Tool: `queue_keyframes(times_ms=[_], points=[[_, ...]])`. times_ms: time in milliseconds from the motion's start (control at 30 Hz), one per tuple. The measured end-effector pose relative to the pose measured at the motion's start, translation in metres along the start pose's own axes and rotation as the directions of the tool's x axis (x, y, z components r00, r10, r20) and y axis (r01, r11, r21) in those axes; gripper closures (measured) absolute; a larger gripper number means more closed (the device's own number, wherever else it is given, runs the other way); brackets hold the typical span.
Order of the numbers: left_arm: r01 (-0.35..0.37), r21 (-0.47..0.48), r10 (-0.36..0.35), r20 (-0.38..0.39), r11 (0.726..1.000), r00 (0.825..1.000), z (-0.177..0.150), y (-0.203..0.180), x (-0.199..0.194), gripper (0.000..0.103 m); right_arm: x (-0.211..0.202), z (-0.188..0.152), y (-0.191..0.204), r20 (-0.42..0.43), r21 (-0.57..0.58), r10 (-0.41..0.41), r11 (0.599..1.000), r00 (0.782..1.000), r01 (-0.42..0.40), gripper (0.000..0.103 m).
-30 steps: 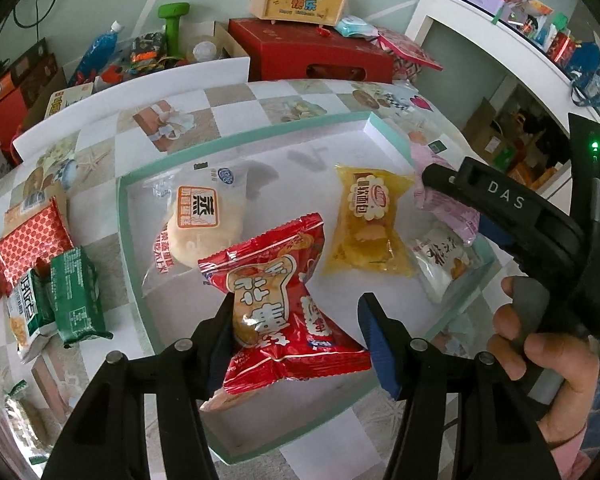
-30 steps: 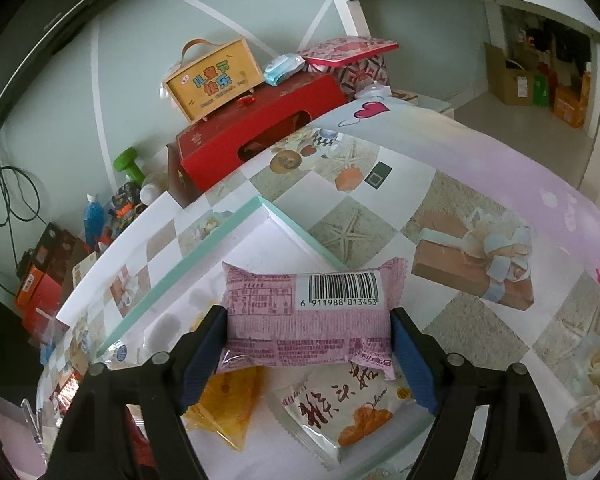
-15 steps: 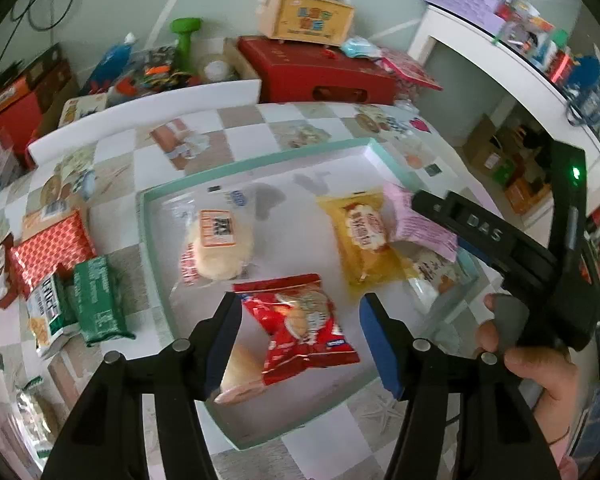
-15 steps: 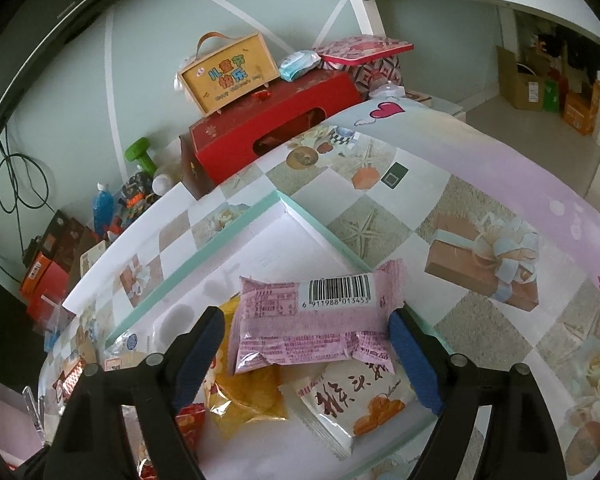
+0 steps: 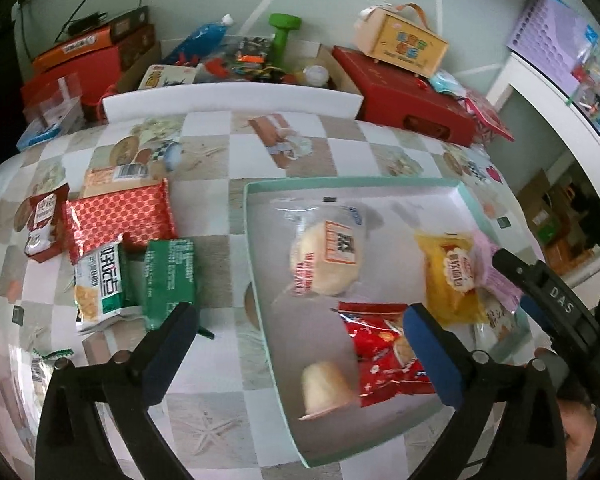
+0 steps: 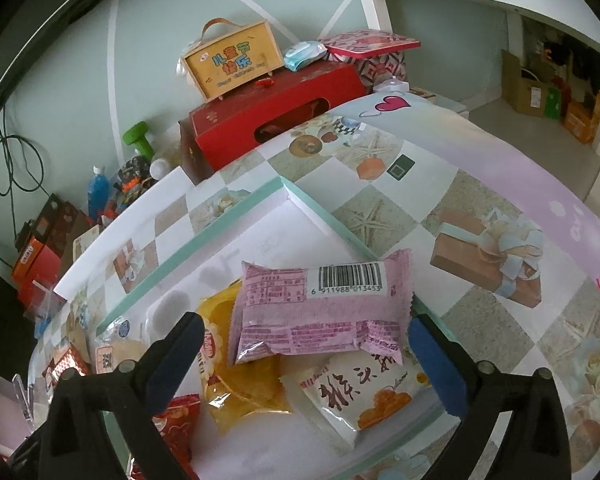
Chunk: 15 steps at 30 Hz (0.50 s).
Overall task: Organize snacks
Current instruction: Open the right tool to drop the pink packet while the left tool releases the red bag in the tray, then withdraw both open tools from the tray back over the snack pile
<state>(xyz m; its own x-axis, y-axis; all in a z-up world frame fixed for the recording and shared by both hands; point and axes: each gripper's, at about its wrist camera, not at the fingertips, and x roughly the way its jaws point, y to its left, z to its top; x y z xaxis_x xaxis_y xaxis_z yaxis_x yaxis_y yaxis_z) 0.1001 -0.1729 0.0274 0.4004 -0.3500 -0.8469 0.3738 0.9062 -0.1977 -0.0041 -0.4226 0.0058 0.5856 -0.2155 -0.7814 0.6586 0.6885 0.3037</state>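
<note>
A shallow green-rimmed tray (image 5: 256, 240) lies on the table and holds a red snack packet (image 5: 384, 348), a small jelly cup (image 5: 324, 384), a clear-wrapped bun (image 5: 328, 256), a yellow packet (image 5: 452, 276), a pink packet (image 6: 320, 308) and a white cake packet (image 6: 360, 396). My left gripper (image 5: 300, 348) is open and empty above the tray's left rim. My right gripper (image 6: 304, 352) is open above the pink packet, which rests on the other packets. The right gripper also shows in the left wrist view (image 5: 540, 288).
Loose snacks lie left of the tray: a red dotted packet (image 5: 120, 216), two green packets (image 5: 168, 276), a small red sachet (image 5: 42, 220). A red box (image 6: 276, 116) and yellow gift box (image 6: 232, 60) stand behind the table. The tray's rim (image 6: 236, 212) runs diagonally.
My left gripper let go of the red packet, which now lies in the tray, and swung left and back. My right gripper released the pink packet and drew back slightly.
</note>
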Motion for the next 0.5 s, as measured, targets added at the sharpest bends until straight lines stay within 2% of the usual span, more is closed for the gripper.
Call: queue_keyframes(times_ms=[333, 500], points=[[-0.010, -0.050, 0.010, -0.001, 0.999, 1.000, 0.001, 0.025, -0.009, 0.001, -0.013, 0.000, 0.014, -0.011, -0.054, -0.054, 0.997, 0.998, 0.054, 0.000], [-0.059, -0.047, 0.060, 0.013, 0.997, 0.998, -0.001, 0.047, -0.024, 0.001, -0.020, -0.005, 0.021, -0.043, -0.057, -0.077, 0.996, 0.996, 0.075, 0.000]])
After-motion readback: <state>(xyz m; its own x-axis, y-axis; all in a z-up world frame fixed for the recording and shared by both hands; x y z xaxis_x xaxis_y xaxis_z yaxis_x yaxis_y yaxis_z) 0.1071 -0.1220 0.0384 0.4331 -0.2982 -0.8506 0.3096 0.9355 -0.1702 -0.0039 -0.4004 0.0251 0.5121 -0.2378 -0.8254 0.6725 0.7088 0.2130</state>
